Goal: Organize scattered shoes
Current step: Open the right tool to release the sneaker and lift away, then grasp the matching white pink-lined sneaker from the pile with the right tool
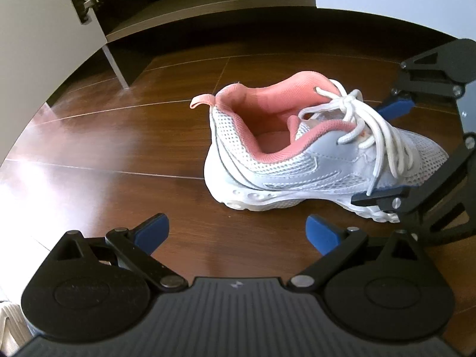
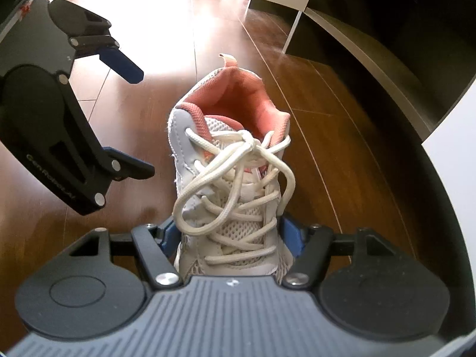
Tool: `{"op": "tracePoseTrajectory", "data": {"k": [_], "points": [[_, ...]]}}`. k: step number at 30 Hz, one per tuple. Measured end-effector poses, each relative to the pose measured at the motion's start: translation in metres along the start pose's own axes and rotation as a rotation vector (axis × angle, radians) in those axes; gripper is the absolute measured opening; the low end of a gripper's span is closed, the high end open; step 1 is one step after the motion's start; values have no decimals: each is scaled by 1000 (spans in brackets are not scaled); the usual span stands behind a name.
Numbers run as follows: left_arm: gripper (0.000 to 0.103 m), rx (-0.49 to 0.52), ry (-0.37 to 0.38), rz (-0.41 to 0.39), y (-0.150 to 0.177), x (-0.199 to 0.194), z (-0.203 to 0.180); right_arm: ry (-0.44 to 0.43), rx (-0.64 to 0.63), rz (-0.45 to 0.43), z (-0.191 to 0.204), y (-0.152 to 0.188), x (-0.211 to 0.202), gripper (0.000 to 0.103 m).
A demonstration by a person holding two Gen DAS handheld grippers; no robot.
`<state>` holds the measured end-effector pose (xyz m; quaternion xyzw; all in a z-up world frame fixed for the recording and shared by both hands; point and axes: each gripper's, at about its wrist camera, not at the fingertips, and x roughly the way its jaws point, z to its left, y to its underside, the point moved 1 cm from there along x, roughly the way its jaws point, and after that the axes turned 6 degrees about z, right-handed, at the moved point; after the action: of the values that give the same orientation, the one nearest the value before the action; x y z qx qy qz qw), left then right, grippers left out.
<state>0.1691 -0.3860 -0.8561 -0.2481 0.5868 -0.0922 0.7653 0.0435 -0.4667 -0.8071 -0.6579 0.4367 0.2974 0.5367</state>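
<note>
The left gripper [image 1: 236, 230] hangs with jaws apart on nothing, its blue pads over bare floor [image 1: 119, 136] at the shoe's seven o'clock. The shoe [image 1: 297, 154] stands upright on the floor, heel toward the open cabinet [image 1: 208, 9] at twelve o'clock. The right gripper [image 2: 229, 238] is clamped across its forefoot, one pad against each side. It looks light, with soft mesh that gives and loose laces [image 2: 238, 184] that may snag. The firmer midfoot by the sole looks the best hold.

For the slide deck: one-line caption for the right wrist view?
Right gripper straddling the forefoot of a white mesh sneaker with pink lining on a brown wooden floor.
</note>
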Motion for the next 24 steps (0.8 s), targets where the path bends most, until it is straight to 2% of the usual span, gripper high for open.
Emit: {"op": "tracePoseTrajectory", "data": {"k": [8,13,15,17,18,20,22,24], "points": [[100,32,-85,34,17,-19,4,48,-38,-15,6,-5,-3,77],[100,31,-134,102,59,-71,24,52,-29,-102,14,-17,-40,85],[100,9,-145,146,93,-110,33,36,-1,-139,18,-24,-55,86],[101,-12,-148,167,114,-134,35,1,26,-164,24,-31,-66,86],[101,-63,-160,193,135,-155,38,-24,36,-173,30,-35,-71,86],[101,-129,-161,220,157,-172,40,-102,39,-178,50,-39,-80,87],[101,-226,-145,254,183,-192,43,-183,25,-153,72,-43,-80,87],[101,-313,-172,276,211,-212,44,-299,4,-80,104,-49,-74,87]]}}
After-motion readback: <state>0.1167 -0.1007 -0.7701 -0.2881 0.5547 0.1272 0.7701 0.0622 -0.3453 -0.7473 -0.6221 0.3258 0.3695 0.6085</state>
